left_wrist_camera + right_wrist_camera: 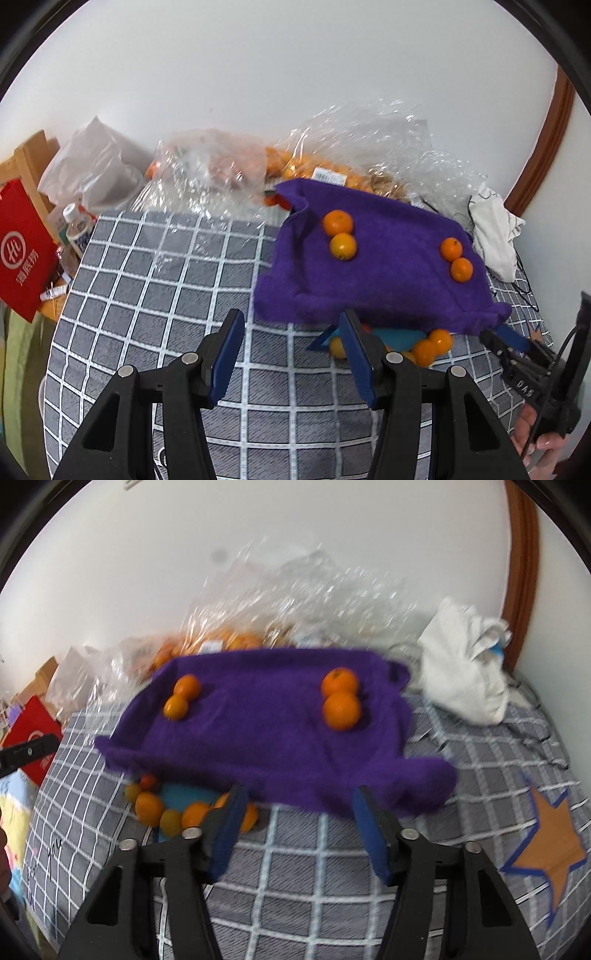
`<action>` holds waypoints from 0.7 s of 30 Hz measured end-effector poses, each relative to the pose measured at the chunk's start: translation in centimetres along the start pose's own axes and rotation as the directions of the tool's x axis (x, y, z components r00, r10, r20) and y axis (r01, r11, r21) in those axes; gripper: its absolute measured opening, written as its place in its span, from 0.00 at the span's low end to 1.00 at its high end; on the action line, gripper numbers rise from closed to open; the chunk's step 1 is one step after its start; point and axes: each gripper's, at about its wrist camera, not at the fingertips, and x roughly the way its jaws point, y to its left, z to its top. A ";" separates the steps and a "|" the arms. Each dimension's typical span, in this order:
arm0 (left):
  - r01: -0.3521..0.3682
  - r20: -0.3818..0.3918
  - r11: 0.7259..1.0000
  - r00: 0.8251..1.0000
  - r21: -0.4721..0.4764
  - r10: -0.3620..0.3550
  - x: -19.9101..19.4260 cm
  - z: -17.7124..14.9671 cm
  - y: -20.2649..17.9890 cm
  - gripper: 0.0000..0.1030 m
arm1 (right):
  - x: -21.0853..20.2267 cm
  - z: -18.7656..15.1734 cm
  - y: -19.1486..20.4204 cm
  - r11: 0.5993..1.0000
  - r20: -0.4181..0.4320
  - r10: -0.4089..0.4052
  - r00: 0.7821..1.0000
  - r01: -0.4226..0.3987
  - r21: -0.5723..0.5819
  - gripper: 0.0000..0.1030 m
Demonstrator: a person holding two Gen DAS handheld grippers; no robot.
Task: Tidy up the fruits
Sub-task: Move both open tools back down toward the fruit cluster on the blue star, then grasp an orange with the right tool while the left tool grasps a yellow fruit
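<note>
Checked bedspread [155, 280] under purple towel [388, 266], long axis crosswise; both tools [291, 354] [299, 830] unclenched, empty.

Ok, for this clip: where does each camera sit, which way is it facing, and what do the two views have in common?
Left wrist view: sits on the left gripper, looking down and forward over the checked cover at the purple towel; its own open fingers show, plus the right gripper and a hand at the right edge.
Right wrist view: sits on the right gripper, facing the purple towel head-on; its open, empty fingers show.
Shared: the towel, two pairs of oranges on it, more fruit below its near edge, and plastic bags behind.
</note>
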 end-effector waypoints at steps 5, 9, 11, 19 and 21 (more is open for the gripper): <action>0.007 -0.022 1.000 1.000 -0.008 -0.007 1.0 -0.5 1.2 0.50 | 2.2 -1.5 2.4 0.997 -0.047 0.017 0.999 -0.020 -0.075 0.46; 0.009 -0.042 1.000 0.999 -0.021 -0.010 1.9 -0.5 2.0 0.50 | 3.7 -1.7 3.5 0.993 -0.070 -0.006 0.998 -0.003 -0.117 0.46; 0.012 -0.051 0.999 0.999 -0.029 -0.014 2.4 -0.6 2.3 0.50 | 4.3 -1.5 3.7 0.992 -0.076 -0.005 0.997 -0.004 -0.123 0.46; 0.022 -0.083 0.999 0.996 -0.024 -0.024 3.8 -0.8 2.4 0.50 | 5.8 -0.6 4.3 0.991 -0.087 0.021 0.996 -0.032 -0.127 0.36; 0.028 -0.088 1.000 0.996 -0.013 -0.029 4.1 -0.9 1.8 0.50 | 5.6 -0.6 4.3 0.991 -0.081 0.025 0.996 -0.036 -0.127 0.31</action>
